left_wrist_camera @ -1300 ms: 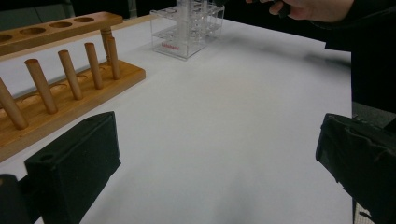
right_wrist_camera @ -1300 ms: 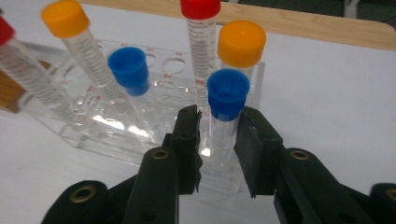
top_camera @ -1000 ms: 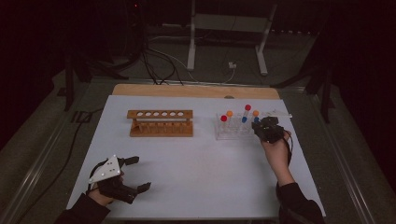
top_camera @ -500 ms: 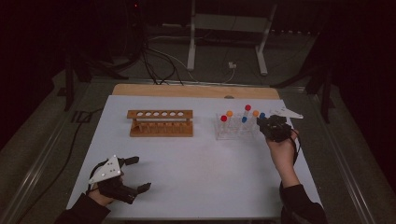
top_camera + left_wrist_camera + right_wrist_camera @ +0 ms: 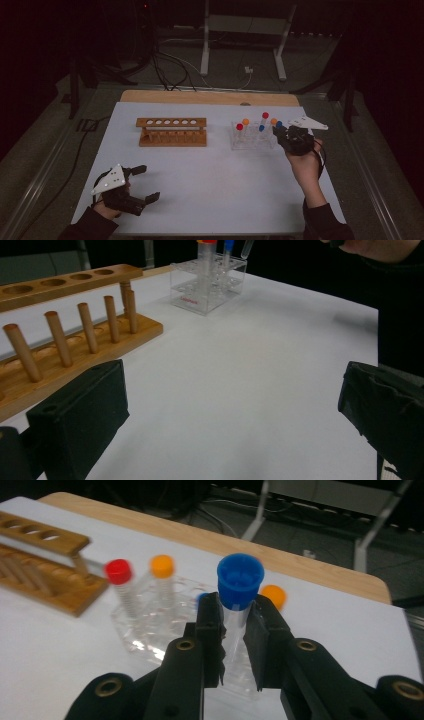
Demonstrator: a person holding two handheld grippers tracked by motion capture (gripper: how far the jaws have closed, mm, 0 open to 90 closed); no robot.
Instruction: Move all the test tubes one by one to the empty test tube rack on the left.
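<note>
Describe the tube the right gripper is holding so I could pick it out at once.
On the white table, right of the wooden rack, stands a clear plastic rack of capped tubes. The held tube sits between the right gripper pads, above that rack; its blue cap is the largest in that gripper's view.

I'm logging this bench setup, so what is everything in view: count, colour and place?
Wooden rack: one, brown, empty, table centre-left.
Clear rack: one, transparent, right of the wooden rack.
Capped tubes in the clear rack: five; two red, two orange, one blue.
Blue-capped tube: one, held above the clear rack.
Table: one, white.
Left gripper: open, near left corner.
Right gripper: shut on the blue-capped tube.
</note>
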